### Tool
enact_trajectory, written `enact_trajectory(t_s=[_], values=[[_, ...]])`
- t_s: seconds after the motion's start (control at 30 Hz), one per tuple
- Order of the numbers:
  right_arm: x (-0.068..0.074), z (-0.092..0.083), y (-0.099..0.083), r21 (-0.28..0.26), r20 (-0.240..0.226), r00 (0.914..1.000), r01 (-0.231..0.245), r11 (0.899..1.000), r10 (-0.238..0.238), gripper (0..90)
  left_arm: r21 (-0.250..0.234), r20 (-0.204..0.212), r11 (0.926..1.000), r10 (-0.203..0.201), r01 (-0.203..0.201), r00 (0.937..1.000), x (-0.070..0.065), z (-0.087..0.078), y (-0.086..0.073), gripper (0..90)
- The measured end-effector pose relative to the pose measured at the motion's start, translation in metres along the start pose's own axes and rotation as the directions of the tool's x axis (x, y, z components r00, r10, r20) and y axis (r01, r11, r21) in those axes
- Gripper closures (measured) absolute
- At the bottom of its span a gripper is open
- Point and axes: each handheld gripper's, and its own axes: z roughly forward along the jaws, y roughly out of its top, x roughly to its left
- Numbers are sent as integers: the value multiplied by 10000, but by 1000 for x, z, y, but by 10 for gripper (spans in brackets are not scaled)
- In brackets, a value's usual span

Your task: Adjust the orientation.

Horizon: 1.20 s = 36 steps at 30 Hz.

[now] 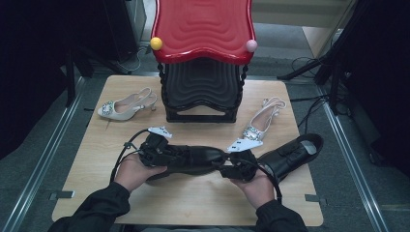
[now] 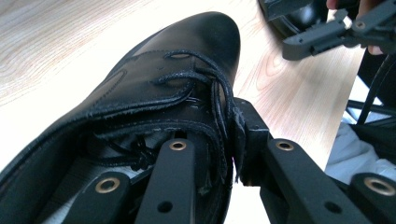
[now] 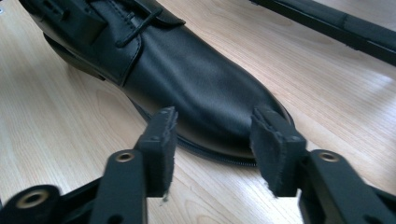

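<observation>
A black lace-up shoe [image 1: 193, 157] lies on its side-to-side line across the wooden table's front middle. My left gripper [image 1: 167, 154] is at its heel end. In the left gripper view one jaw is inside the shoe [image 2: 187, 56] and the other outside, so the left gripper [image 2: 215, 140] is shut on the laced side wall. My right gripper [image 1: 223, 164] is at the toe. In the right gripper view its pads [image 3: 163, 133] flank the toe cap [image 3: 201, 79] and touch both sides, so the right gripper [image 3: 212, 135] is shut on it.
A second black shoe [image 1: 290, 154] lies at the right front. Two pale jewelled heels lie farther back, one on the left [image 1: 125, 106] and one on the right [image 1: 263, 121]. A red-topped black stand [image 1: 203, 29] rises at the table's [image 1: 193, 203] back middle.
</observation>
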Motion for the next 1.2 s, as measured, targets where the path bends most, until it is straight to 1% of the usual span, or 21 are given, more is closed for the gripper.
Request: enact_trajectory(t_s=[0.1,0.17,0.2,0.23,0.27,0.3,0.33,0.37,0.4,0.43,0.5,0.53,0.6,0.67,0.7,0.83,0.87,0.9,0.97,1.1,1.2], values=[[3,5,1,22,-46,10000,11,10000,-11,608,88,-59,9999,51,-50,10000,3,-1,-3,757],[7,7,1,123,-140,9999,70,9999,-68,697,195,-166,9997,143,-140,9998,4,-3,-5,720],[8,8,1,140,-200,9998,94,9999,-91,722,210,-144,9996,177,-174,9997,4,-3,-6,715],[8,8,1,140,-200,9998,94,9999,-91,722,210,-144,9996,177,-174,9997,4,-3,-6,705],[11,10,1,217,-264,9996,90,9997,-84,769,269,-179,9993,260,-255,9995,5,-4,-6,691],[12,10,1,220,-240,9997,90,9997,-84,790,242,-215,9994,270,-264,9994,5,-7,-6,676],[12,10,1,220,-240,9997,90,9997,-84,790,242,-215,9994,270,-264,9994,5,-7,-6,654],[14,11,1,225,-263,9996,80,9997,-74,842,228,-230,9994,271,-266,9994,6,-11,-6,630],[14,11,1,225,-263,9996,80,9997,-74,842,156,-266,9996,247,-243,9993,7,-14,-7,630],[15,12,0,281,-320,9995,15,9996,-6,892,68,-273,10000,71,-69,9996,10,-21,-8,565],[16,12,0,304,-354,9994,-6,9995,17,900,32,-295,10000,40,-39,9996,11,-24,-8,530],[17,12,0,308,-400,9992,-23,9995,35,900,69,-388,10000,30,-27,9992,13,-31,-9,523],[17,13,1,301,-417,9991,1,9995,11,900,47,-444,10000,40,-38,9990,13,-34,-10,522],[19,15,1,348,-457,9990,42,9994,-26,900,158,-678,9997,176,-166,9975,14,-42,-11,520],[19,15,1,348,-457,9990,42,9994,-26,900,158,-678,9997,176,-166,9975,14,-42,-11,509],[24,20,2,420,-598,9982,94,9991,-69,900,-94,-738,9999,84,-91,9972,18,-53,-12,492],[26,21,2,468,-585,9981,197,9987,-170,900,-144,-772,9999,6,-17,9970,18,-55,-13,489],[29,24,2,617,-505,9985,246,9978,-215,900,-175,-875,9998,36,-51,9962,19,-59,-14,469],[31,27,2,642,-577,9980,314,9974,-277,900,-222,-939,9997,36,-57,9956,20,-62,-15,453],[33,33,1,752,-642,9973,411,9963,-363,900,-309,-1088,9995,-5,-29,9941,20,-66,-16,438],[33,39,1,874,-682,9973,349,9956,-290,900,-353,-1146,9994,-92,52,9934,20,-71,-18,436]])
